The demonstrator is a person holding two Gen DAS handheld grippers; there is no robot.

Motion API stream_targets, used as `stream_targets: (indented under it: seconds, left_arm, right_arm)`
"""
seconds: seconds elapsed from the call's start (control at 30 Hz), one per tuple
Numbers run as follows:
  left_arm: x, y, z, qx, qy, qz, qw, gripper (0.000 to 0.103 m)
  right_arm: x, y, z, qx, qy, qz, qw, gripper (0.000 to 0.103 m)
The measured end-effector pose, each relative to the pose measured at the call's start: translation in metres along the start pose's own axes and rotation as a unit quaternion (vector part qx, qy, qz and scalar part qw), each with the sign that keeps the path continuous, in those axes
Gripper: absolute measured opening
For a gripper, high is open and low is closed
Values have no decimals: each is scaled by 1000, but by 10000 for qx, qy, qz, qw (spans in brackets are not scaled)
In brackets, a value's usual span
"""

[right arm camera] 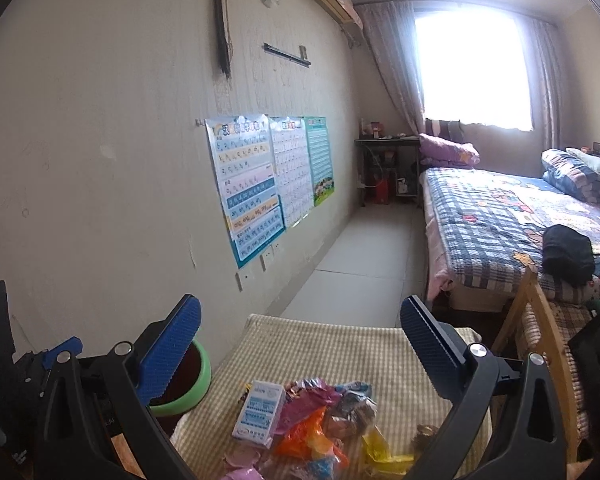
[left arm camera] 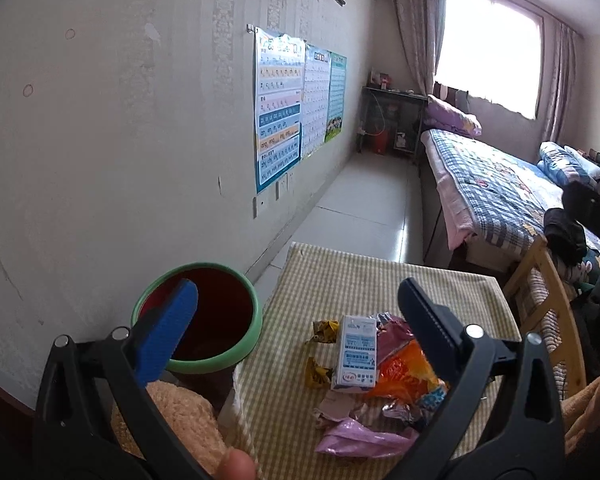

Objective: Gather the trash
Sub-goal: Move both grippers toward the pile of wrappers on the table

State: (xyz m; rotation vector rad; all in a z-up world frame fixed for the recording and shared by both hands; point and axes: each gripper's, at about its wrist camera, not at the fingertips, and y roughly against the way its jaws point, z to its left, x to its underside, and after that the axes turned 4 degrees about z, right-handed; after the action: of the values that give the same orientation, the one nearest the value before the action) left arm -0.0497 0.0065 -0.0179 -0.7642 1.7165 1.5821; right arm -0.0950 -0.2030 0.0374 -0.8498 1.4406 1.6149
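A pile of trash lies on a table with a checked yellow cloth: a white and blue milk carton, an orange wrapper, yellow candy wrappers and a pink plastic bag. A dark red bin with a green rim stands left of the table by the wall. My left gripper is open and empty, above the bin and the trash. My right gripper is open and empty, above the carton and wrappers. The bin shows behind its left finger.
A wall with posters runs along the left. A bed with a checked quilt stands at the right, a wooden chair beside the table. Tiled floor lies between wall and bed. A dark shelf stands under the window.
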Motion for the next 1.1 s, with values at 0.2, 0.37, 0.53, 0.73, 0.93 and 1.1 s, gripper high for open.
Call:
stream_targets:
  seconds: [0.2, 0.37, 0.53, 0.73, 0.93, 1.1]
  left_arm:
    - [-16, -9, -8, -399, 15, -93, 9992, 98]
    - [-34, -19, -18, -789, 159, -101, 9967, 98]
    - [-46, -29, -36, -1385, 100, -276, 9899, 98]
    - [-51, -31, -54, -1341, 214, -500, 9895, 98]
    - [-37, -48, -56, -1115, 58, -307, 9933, 98]
    - [-4, -85, -38, -699, 86, 501, 9963, 98]
  right_arm:
    - [-33, -23, 7, -433, 237, -194, 9986, 96]
    - [-50, -31, -1, -844, 502, -554, 9936, 96]
    - [-38, -45, -22, -1168, 733, -539, 9890, 96]
    - [-21, -61, -46, -1196, 527, -348, 9908, 96]
    - [-8, -106, -70, -916, -26, 778, 9927, 96]
    - [13, -137, -79, -1010, -525, 1485, 9823, 96]
